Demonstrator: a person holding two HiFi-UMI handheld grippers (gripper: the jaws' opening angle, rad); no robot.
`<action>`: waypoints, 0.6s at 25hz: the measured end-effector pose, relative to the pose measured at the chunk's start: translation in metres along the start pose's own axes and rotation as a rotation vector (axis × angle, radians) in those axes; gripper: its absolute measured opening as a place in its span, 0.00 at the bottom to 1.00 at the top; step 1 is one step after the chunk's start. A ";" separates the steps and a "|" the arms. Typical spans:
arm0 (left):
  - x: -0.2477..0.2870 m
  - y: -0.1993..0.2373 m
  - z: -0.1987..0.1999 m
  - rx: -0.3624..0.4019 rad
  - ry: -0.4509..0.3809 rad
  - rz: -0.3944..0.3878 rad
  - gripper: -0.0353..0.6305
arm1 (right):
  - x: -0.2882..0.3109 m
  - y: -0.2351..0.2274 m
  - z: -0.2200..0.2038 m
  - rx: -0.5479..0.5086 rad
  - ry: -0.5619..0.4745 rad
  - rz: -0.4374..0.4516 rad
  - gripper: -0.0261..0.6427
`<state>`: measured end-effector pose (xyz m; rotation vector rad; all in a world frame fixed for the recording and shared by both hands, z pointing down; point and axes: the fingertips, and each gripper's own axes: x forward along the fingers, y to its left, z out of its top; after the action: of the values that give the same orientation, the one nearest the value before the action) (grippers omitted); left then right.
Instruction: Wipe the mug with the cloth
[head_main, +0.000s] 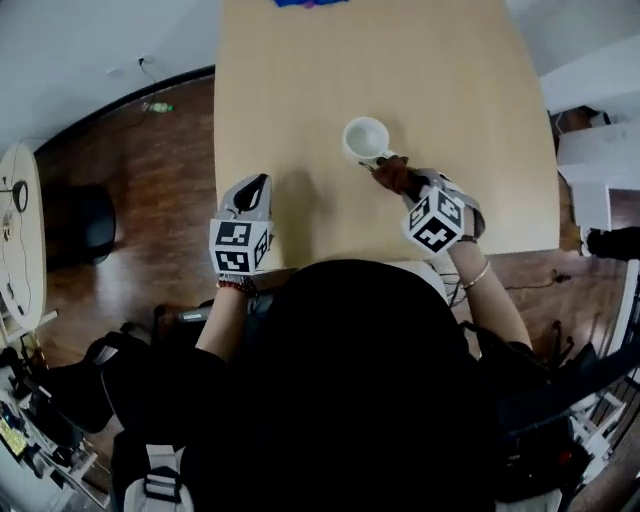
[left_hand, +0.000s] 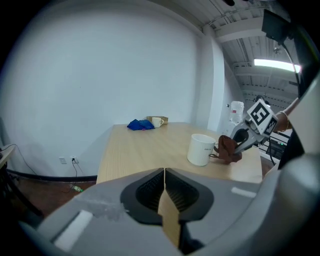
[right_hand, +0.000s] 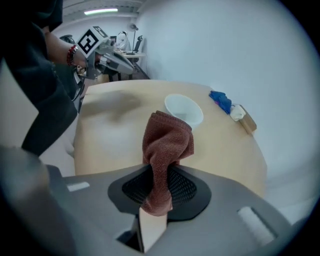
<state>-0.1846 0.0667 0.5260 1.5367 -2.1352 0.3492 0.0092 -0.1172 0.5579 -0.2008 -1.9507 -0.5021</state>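
Right gripper (right_hand: 160, 172): jaws clamped on a rust-brown cloth (right_hand: 167, 140); one end is pinched between the pads and a thick fold stands out past the tips.
Left gripper (left_hand: 164, 174): jaws closed together with nothing between them, over the near edge of the surface (head_main: 400, 60).
Mug (head_main: 365, 138): white and upright, mouth open, just ahead of the right jaws and well off to the side of the left jaws. Its handle faces the right jaws.
Cloth to mug: the fold sits at the handle; whether it touches I cannot tell.
Step in hand, as judged: bringing the cloth onto the mug; wiping looks barely begun.
How to do it well: lead with the loose fold so that fabric, not jaw tips, meets the ceramic. Sweep around the wall and rim with light pressure.
Risk: nothing holds the mug, and it is likely light, so a sideways push could slide or tip it. The left jaws would have to part and steady the far wall.
Far beyond the jaws: a blue cloth (left_hand: 141, 125), a second mug (left_hand: 157, 121) and a small brown box (right_hand: 247, 119) at the far end of the surface.
Writing, mug: a faint mark on the side wall, too small to read.
Writing, grippers: black-and-white square markers on the cubes, no letters.
Brands: none legible.
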 end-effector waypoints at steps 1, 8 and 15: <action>-0.001 0.005 0.001 0.002 -0.001 -0.001 0.07 | 0.005 -0.002 -0.007 0.003 0.039 0.005 0.16; -0.018 0.001 0.003 0.003 -0.010 -0.030 0.07 | 0.033 0.006 -0.044 -0.035 0.188 0.040 0.17; -0.010 -0.043 0.023 0.054 -0.064 -0.182 0.14 | 0.030 0.000 -0.038 -0.016 0.138 0.033 0.25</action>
<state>-0.1474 0.0495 0.4978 1.7791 -2.0287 0.3000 0.0283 -0.1365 0.5979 -0.2027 -1.8069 -0.4976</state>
